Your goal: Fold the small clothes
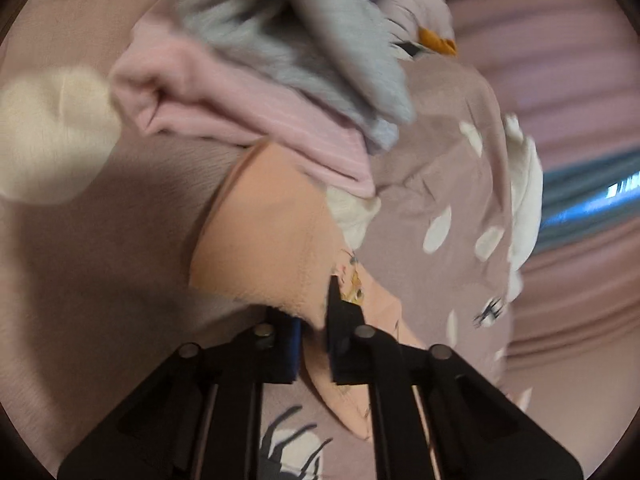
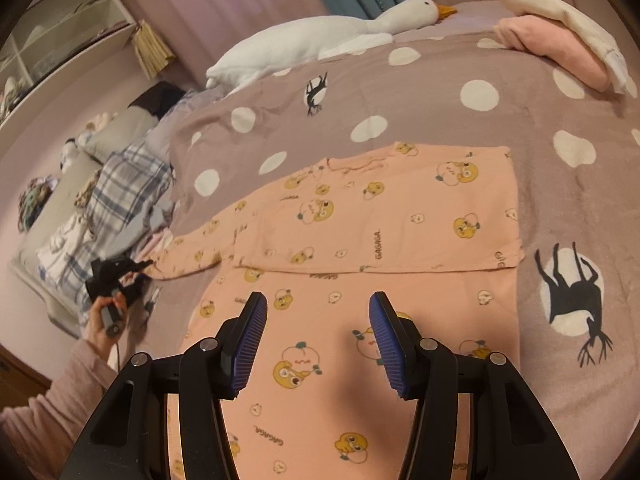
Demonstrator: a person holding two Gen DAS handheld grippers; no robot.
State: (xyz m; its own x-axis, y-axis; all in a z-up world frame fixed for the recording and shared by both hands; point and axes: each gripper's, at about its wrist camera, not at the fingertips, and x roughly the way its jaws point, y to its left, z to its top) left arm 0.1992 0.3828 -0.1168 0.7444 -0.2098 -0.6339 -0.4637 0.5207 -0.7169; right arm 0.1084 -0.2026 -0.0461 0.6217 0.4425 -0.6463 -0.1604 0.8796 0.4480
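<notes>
The peach top lies flat on the bedspread, printed side up, its upper part already doubled over the body along a straight crease; one sleeve stretches out toward the bed's edge. The left gripper is pinched shut on that sleeve's cuff, the cloth bunched between its pads. The right gripper hovers over the lower body of the top, fingers half apart and empty.

The likeliest trouble is the sleeve. Only a narrow bit of cuff is caught, so a quick pull across could slip it free, or instead drag the whole light garment sideways and spoil the crease already made. With the right gripper not pressing down, nothing anchors the body. The sleeve could also land twisted, since it is soft and floppy.

The top looks like thin, matte cotton knit, limp, with small yellow cartoon prints; its cuff shows a plain hemmed band. The bedspread is a mauve woven cover with white dots and black deer figures, slightly wrinkled, offering some grip. Beside the cuff sits a heap of clothes, pink ribbed and grey knit, close enough to snag. Farther off, a plush goose and stacked pillows rest well clear.
</notes>
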